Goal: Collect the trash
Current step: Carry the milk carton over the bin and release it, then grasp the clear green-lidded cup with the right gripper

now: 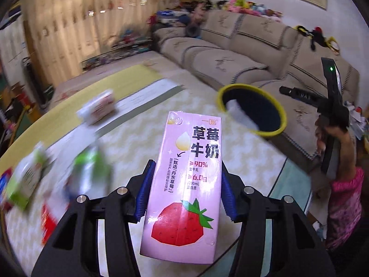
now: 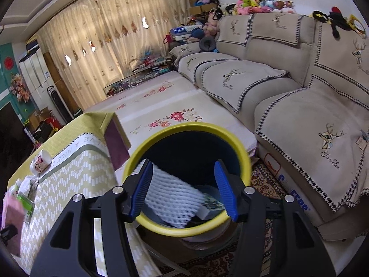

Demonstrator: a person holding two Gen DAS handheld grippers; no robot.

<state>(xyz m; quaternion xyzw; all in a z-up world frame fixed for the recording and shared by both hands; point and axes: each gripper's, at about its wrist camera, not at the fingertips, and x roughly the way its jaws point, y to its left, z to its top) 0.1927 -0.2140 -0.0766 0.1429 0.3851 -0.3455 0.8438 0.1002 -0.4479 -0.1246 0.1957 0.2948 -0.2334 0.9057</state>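
My left gripper (image 1: 186, 180) is shut on a pink strawberry milk carton (image 1: 184, 184) and holds it upright above the table (image 1: 129, 143). The yellow-rimmed dark trash bin (image 1: 252, 109) stands beyond the table's far right edge, with white foam net (image 1: 241, 115) inside. My right gripper (image 2: 183, 190) is open and empty, right above the bin (image 2: 186, 227). The white foam net (image 2: 170, 196) lies inside the bin below the fingers, with a small box (image 2: 211, 206) beside it. The right gripper also shows at the right of the left wrist view (image 1: 332, 106).
Several blurred cartons and wrappers (image 1: 90, 173) lie on the table's left side, and a white cup (image 2: 41, 161) lies on its side further back. A beige sofa (image 2: 288, 87) runs along the right. A patterned rug (image 2: 263, 180) is under the bin.
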